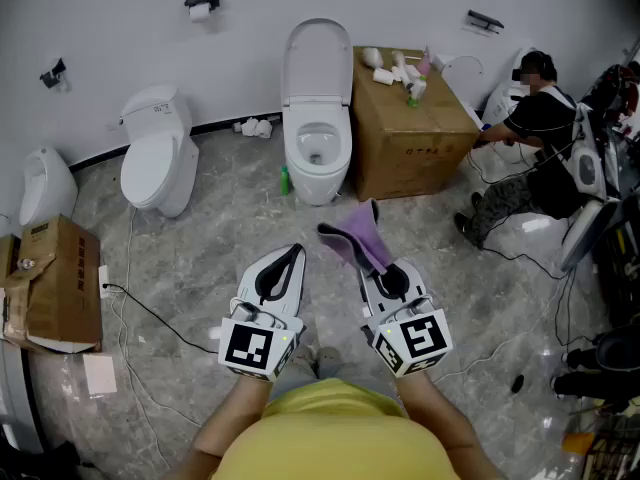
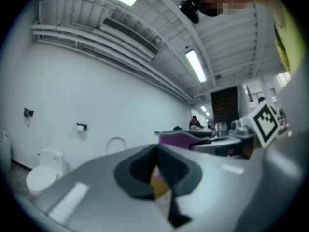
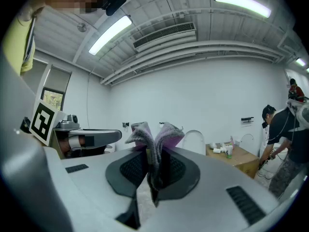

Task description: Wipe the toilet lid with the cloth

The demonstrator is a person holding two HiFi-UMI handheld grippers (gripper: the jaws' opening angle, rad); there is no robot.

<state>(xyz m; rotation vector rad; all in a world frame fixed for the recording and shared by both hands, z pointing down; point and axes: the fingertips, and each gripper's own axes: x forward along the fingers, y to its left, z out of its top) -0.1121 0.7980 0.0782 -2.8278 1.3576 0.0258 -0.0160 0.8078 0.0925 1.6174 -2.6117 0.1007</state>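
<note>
The white toilet (image 1: 317, 153) stands against the far wall with its lid (image 1: 317, 63) raised upright. My right gripper (image 1: 375, 266) is held level, well short of the toilet. It is shut on a purple cloth (image 1: 355, 236) that sticks out past the tips. In the right gripper view the cloth (image 3: 154, 141) is pinched between the dark pads of the right gripper (image 3: 155, 175), with the lid (image 3: 193, 140) far behind it. My left gripper (image 1: 296, 252) hangs beside it, shut and empty. The left gripper view shows the left gripper (image 2: 157, 153) closed and the cloth (image 2: 181, 139) off to its right.
A cardboard box (image 1: 405, 128) with bottles on top stands right of the toilet, and a person (image 1: 530, 128) crouches beyond it. A second toilet (image 1: 158, 153) and a urinal (image 1: 45, 183) stand to the left. A green bottle (image 1: 284, 180) and cables lie on the floor.
</note>
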